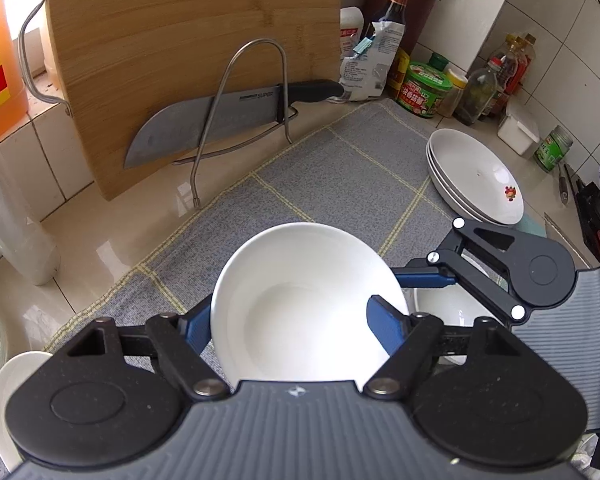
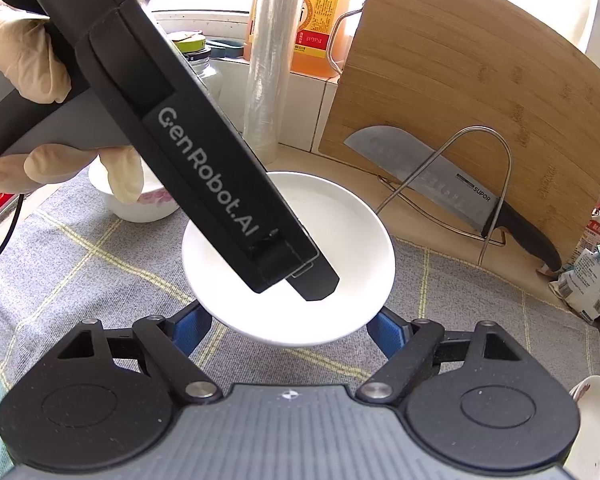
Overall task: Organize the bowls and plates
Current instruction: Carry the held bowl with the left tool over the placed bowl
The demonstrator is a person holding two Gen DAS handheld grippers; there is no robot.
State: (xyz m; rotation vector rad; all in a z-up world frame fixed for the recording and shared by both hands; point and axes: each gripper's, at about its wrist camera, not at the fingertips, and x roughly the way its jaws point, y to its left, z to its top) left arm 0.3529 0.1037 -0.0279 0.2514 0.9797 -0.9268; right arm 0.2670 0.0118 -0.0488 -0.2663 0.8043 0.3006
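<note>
Left gripper (image 1: 296,324) is spread wide with a white bowl (image 1: 306,306) between its blue pads (image 1: 384,330); the right pad sits inside the rim, the left pad outside the wall, so one jaw is in and one out, but can't tell if they actually pinch it. Bowl is tilted toward the camera, over the grey checked mat (image 1: 332,168). Right gripper (image 2: 288,332) is also wide, its blue pads (image 2: 190,330) flanking the near edge of the same white bowl (image 2: 352,248); contact not resolvable. The left tool's black body crosses above that bowl in the right wrist view, held by a gloved hand (image 2: 28,80). Relative to the mat: stacked white plates (image 1: 476,176) on its far-right corner, another white bowl (image 1: 448,312) just right of the held one under the right gripper, small bowl with pink pattern (image 2: 140,204) at its left side. Bamboo cutting board (image 1: 180,48) and cleaver (image 1: 204,120) in a wire rack (image 1: 256,92) stand behind the mat.
</note>
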